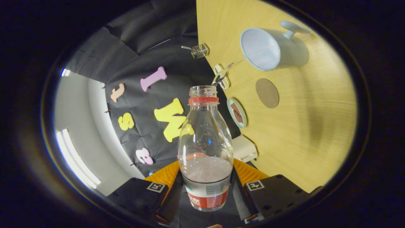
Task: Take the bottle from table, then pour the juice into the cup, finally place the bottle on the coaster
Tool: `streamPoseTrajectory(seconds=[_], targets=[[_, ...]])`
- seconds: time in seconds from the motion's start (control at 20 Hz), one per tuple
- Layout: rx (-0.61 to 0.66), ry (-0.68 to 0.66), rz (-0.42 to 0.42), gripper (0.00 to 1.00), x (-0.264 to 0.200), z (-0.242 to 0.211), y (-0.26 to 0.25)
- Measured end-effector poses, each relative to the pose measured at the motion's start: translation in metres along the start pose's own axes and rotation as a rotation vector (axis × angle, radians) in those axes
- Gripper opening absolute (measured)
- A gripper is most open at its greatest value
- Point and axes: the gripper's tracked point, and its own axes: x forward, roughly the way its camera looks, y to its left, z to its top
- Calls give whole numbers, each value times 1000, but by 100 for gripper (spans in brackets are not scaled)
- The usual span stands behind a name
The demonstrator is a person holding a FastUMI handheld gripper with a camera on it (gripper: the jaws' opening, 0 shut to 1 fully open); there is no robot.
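Both fingers clamp the uncapped plastic bottle low on its body, tipped so its mouth points at the cup beyond on the desk. A stream crosses to the rim. Round coaster lies beside the cup, unoccupied.

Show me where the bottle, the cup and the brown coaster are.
bottle (205,139): gripper view, clear shoulder, held between the gripper (206,193) fingers, both pressing on it.
cup (292,52): gripper view, outer side wall.
brown coaster (267,93): gripper view, middle of its round top.
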Motion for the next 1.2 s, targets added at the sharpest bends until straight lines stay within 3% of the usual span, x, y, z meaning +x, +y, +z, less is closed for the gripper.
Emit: streamPoseTrajectory(seconds=[1.2], targets=[[206,1,59,77,-12,15,56]])
